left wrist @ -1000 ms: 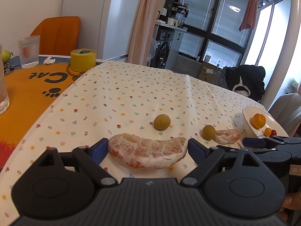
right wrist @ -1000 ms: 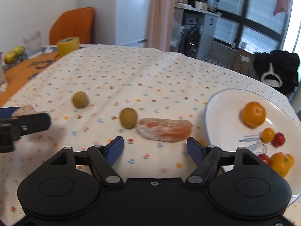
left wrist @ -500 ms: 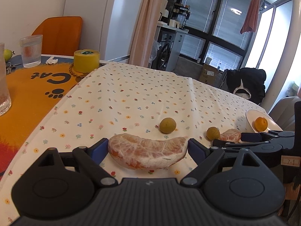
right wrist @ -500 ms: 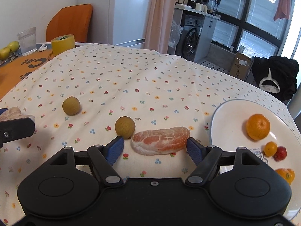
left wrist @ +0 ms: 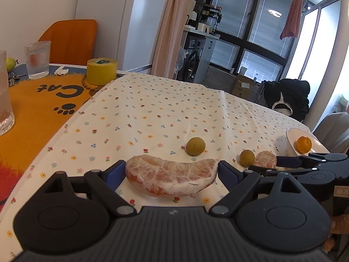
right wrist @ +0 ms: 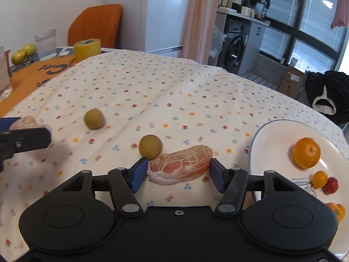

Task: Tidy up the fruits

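My left gripper (left wrist: pixel 172 170) is shut on a long peeled pomelo segment (left wrist: pixel 170 178), held just above the flowered tablecloth. My right gripper (right wrist: pixel 177 170) has both blue pads against the ends of a shorter pomelo segment (right wrist: pixel 181 163), low over the cloth. A brown round fruit (right wrist: pixel 150 146) sits right behind that segment, and another (right wrist: pixel 94 118) lies further left. To the right stands a white plate (right wrist: pixel 272 135) with an orange (right wrist: pixel 306 152) and small tomatoes (right wrist: pixel 320 179). The left wrist view shows the right gripper (left wrist: pixel 272 163) beside the plate (left wrist: pixel 292 134).
An orange cat mat (left wrist: pixel 39 100) covers the table's left side, with a yellow tape roll (left wrist: pixel 102 71), a ribbed glass (left wrist: pixel 37 60) and a nearer glass (left wrist: pixel 4 100). Green fruits (right wrist: pixel 23 53) lie far left. An orange chair (left wrist: pixel 69 39) stands behind.
My right gripper moved forward around the shorter pomelo segment and its fingers closed in on its ends. The left gripper kept its hold on the long segment and drew back slightly.
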The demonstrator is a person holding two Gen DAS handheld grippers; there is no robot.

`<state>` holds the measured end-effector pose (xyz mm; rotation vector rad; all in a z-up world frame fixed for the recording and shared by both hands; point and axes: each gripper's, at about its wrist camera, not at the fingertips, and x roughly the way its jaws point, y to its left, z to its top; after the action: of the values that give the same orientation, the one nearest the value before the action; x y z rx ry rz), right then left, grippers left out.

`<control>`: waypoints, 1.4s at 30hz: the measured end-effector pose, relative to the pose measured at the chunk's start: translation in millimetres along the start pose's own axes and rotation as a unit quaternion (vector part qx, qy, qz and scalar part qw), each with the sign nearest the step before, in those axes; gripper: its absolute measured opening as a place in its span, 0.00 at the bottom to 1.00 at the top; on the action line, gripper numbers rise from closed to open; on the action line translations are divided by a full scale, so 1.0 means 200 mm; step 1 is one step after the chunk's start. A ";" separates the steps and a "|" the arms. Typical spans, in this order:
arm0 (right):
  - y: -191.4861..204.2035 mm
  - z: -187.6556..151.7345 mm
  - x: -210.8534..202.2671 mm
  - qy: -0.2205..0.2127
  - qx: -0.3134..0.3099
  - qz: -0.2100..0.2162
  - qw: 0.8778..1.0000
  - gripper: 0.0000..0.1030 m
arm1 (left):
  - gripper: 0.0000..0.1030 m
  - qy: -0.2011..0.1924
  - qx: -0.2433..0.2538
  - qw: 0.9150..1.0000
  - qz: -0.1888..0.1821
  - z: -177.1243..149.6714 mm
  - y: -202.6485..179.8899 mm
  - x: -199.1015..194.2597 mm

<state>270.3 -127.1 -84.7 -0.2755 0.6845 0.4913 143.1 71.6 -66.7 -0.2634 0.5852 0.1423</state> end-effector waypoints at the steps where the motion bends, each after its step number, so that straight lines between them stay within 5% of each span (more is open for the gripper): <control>1: 0.00 0.00 -0.01 -0.001 0.002 0.007 1.000 0.57 | 0.86 0.000 0.001 1.000 0.001 0.00 0.00 0.00; 19: -0.04 -0.01 -0.26 -0.053 0.016 0.039 0.998 0.56 | 0.86 -0.021 0.029 0.999 -0.010 0.04 -0.18 -0.10; 42: -0.67 -0.15 -0.44 -0.085 0.105 -0.052 0.989 0.56 | 0.86 -0.025 0.088 0.993 -0.071 0.08 -0.68 0.01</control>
<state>264.8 -283.3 -36.7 -0.0692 0.5471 0.3358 180.5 -53.1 -26.8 -0.1296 0.5232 -0.0410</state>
